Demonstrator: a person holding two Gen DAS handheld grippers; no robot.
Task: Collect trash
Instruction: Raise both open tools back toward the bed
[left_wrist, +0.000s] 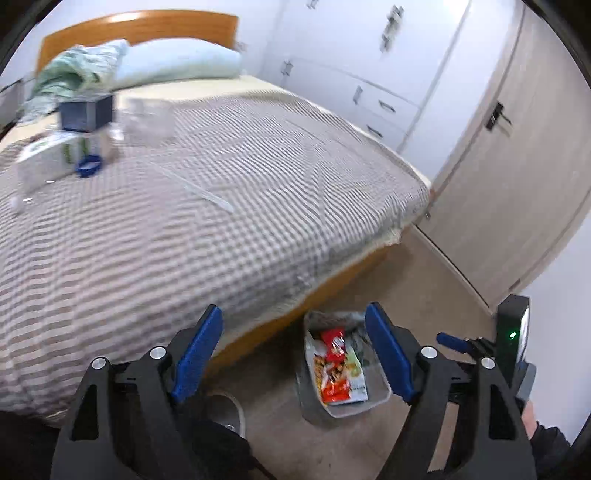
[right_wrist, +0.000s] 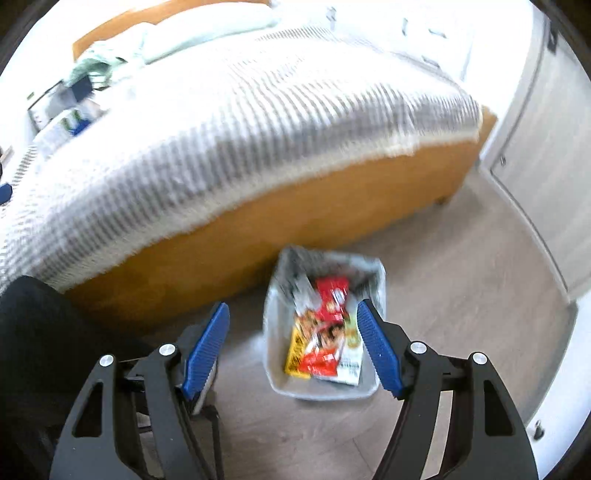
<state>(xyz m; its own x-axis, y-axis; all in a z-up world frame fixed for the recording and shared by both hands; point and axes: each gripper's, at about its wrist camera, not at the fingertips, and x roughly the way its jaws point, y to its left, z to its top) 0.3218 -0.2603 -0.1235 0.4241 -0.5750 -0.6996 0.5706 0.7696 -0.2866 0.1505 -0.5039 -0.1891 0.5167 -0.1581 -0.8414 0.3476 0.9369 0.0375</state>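
Observation:
A small grey trash bin (left_wrist: 376, 400) (right_wrist: 277, 373) stands on the floor by the bed's foot, holding red and yellow snack wrappers (left_wrist: 334, 369) (right_wrist: 321, 339). My left gripper (left_wrist: 295, 350) is open and empty above the floor beside the bed. My right gripper (right_wrist: 291, 347) is open and empty, hovering above the bin. On the bed lie a white and green carton (left_wrist: 55, 157), a dark blue box (left_wrist: 86, 112), a blue ring (left_wrist: 88, 166), a clear plastic container (left_wrist: 147, 118) and a clear plastic strip (left_wrist: 199, 190).
The bed (left_wrist: 221, 192) (right_wrist: 258, 122) has a striped cover, an orange wooden frame and pillows (left_wrist: 177, 62) at the head. White wardrobes (left_wrist: 369, 66) and a beige door (left_wrist: 517, 155) line the right. The other gripper's body (left_wrist: 513, 332) shows at right.

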